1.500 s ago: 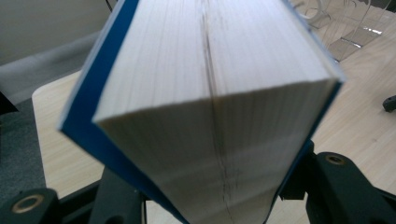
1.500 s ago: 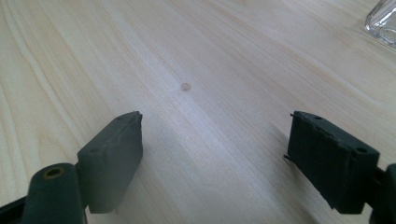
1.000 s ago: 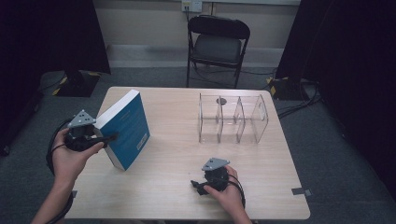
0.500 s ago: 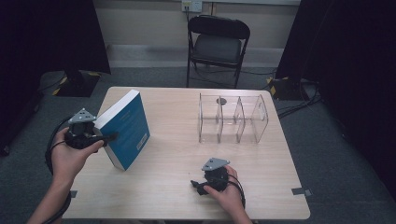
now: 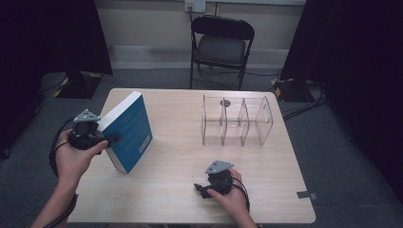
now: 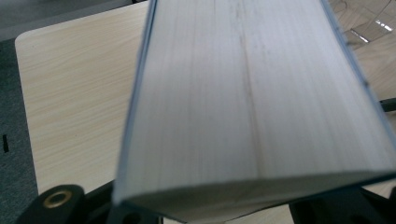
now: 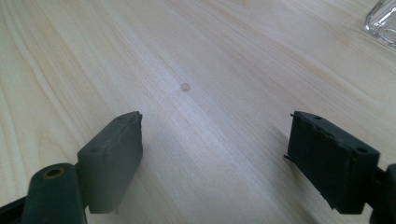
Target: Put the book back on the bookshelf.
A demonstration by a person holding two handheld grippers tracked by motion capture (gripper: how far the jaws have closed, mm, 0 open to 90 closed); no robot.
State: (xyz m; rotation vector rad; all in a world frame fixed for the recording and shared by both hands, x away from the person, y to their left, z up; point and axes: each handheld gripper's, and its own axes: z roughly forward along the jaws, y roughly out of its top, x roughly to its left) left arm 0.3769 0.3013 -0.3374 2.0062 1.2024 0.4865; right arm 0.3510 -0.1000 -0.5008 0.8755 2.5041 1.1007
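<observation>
**Coach:** Blue cover, white page block: that is the book [image 5: 129, 130] your left tool [image 5: 114, 139] is clamping, and you are holding it tilted on its lower corner on the table [image 5: 176, 190]. In the left gripper view the page edge [image 6: 247, 102] is running straight out from between the jaws, which are pressing on both covers.

**Operator:** So what am I doing well or badly here?

**Coach:** You are gripping near one edge of a heavy, thick thing, so I judge it is going to want to swing down once it is leaving the table. You are better off keeping the wrist stiff, lifting slowly, and aiming the spine at a slot of the clear divider rack [image 5: 236, 122], which is standing well off beyond the far cover, to your tool's right.

**Operator:** And my other hand?

**Coach:** Your right tool [image 5: 203, 190] is resting low on the table with its jaws wide apart and nothing between them; the right gripper view is showing bare wood there and a glassy corner of the rack [image 7: 383, 21] far ahead. Think about using it to steady the rack.

**Operator:** Which view am I trusting?

**Coach:** The high view is giving you the book's lean and the gap to the rack; the left gripper view is giving you the bite itself.
</observation>
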